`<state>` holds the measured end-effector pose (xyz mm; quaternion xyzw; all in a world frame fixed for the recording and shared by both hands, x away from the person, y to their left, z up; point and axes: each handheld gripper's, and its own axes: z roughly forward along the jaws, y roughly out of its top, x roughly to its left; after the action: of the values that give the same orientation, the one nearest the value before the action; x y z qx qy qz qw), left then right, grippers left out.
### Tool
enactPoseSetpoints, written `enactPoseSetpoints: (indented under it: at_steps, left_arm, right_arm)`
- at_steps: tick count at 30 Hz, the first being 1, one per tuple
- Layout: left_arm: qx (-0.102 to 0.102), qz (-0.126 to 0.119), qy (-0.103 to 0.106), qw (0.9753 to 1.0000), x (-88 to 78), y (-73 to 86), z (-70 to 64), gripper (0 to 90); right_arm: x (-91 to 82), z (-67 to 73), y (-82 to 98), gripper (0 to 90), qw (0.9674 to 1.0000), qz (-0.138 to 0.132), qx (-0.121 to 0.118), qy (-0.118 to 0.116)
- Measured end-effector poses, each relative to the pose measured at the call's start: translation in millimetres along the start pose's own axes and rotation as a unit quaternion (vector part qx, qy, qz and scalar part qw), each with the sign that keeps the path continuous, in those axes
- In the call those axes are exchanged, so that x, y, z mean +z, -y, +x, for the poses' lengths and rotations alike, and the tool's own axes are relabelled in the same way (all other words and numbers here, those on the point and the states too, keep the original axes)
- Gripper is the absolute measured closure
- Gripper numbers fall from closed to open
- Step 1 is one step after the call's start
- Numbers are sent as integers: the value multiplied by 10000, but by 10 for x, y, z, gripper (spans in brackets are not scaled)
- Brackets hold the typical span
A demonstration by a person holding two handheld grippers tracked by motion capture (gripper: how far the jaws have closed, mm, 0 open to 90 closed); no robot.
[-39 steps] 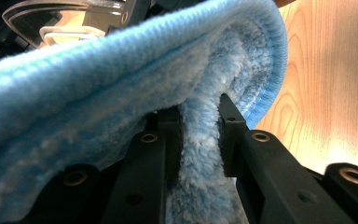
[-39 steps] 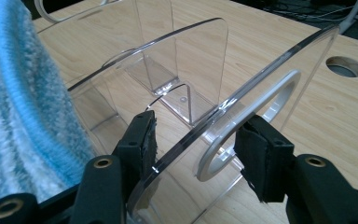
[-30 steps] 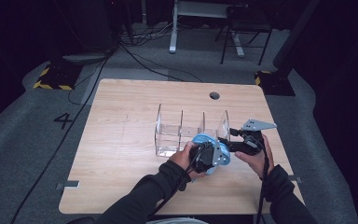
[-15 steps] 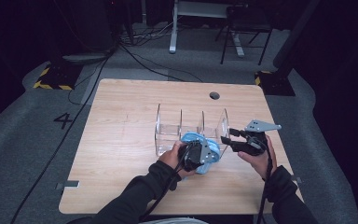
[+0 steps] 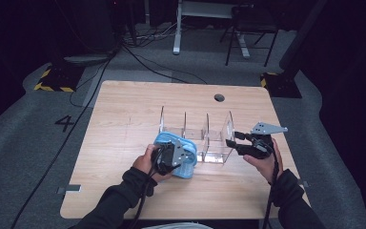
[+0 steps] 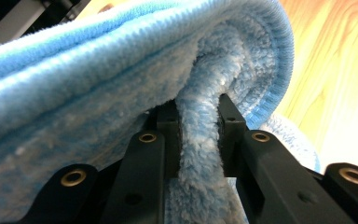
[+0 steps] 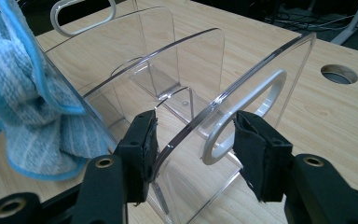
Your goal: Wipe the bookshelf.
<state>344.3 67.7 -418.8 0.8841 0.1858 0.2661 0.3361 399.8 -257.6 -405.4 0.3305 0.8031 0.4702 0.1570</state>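
The left gripper (image 6: 199, 140) pinches a fold of the blue cloth (image 6: 121, 84). The right gripper's (image 7: 193, 154) fingers have been closing around the clear rack's (image 5: 205, 138) end wall, not squeezing; the rack runs along the bench's (image 5: 124, 109) near edge.

A fluffy light-blue cloth (image 5: 174, 155) with a brighter stitched hem hangs bunched against the left end of a clear acrylic organiser (image 5: 208, 138). The organiser stands upright on the counter (image 5: 124, 109) — several parallel dividers, an oval handle cut-out (image 7: 242, 116) in its end panels — see-through and empty inside.
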Motion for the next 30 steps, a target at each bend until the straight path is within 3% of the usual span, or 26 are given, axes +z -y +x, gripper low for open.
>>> enactPoseSetpoints:
  at_steps: [6,15,22,27,30]
  left_arm:
    - [-228,54,-149,9996,-145,188,106,771]
    - [-403,150,-340,9985,-297,402,233,771]
    - [-425,211,-367,9982,-324,455,272,771]
    - [-565,222,-397,9974,-349,512,319,770]
    - [-522,233,-393,9976,-328,490,319,770]
  right_arm:
    - [1,4,-3,499,10000,6,-25,17]
    - [2,9,-5,499,10000,10,-43,34]
    - [3,10,-6,499,10000,13,-48,39]
    - [4,10,-4,498,10000,5,-46,35]
    - [4,9,-5,498,10000,8,-50,35]
